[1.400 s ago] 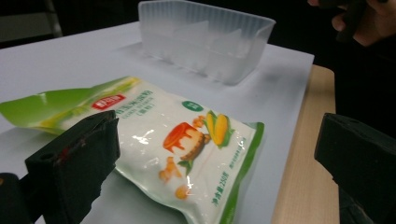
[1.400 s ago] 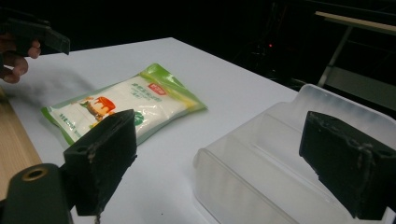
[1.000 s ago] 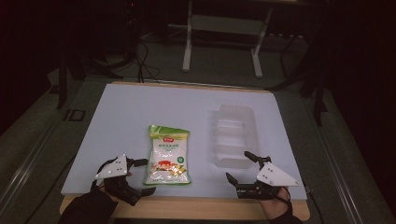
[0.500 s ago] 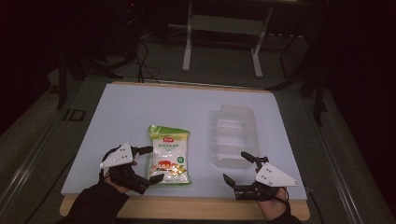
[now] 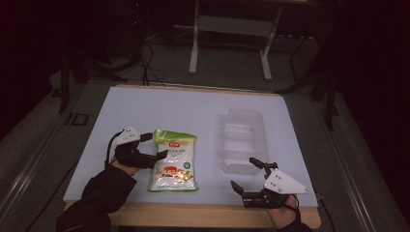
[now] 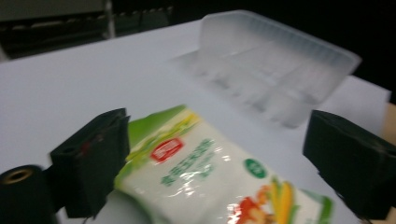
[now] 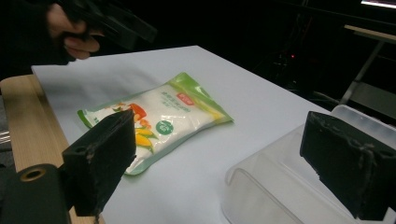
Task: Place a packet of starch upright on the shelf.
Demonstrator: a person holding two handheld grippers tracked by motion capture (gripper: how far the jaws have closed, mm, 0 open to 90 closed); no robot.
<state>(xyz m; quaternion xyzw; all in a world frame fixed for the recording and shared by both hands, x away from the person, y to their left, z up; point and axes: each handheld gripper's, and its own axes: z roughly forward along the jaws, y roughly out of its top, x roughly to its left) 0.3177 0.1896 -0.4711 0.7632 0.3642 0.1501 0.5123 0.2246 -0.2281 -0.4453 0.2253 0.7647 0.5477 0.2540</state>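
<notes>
While the left gripper [image 5: 154,146] is reaching in with fingers parted, just starting to close, the snack bag [image 5: 173,160] is lying between them on the surface — long axis running away from the person — the right gripper [image 5: 246,175] idling open

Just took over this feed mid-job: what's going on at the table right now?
A person works with a hand-held gripper in each hand. The left gripper has come up to the left edge of the snack bag, which lies flat on the white table. Its jaws straddle the bag's upper corner and have just been closing, but are not pressing on it yet. The right gripper waits open near the table's front edge, beside the clear plastic tray, which looks empty.
</notes>
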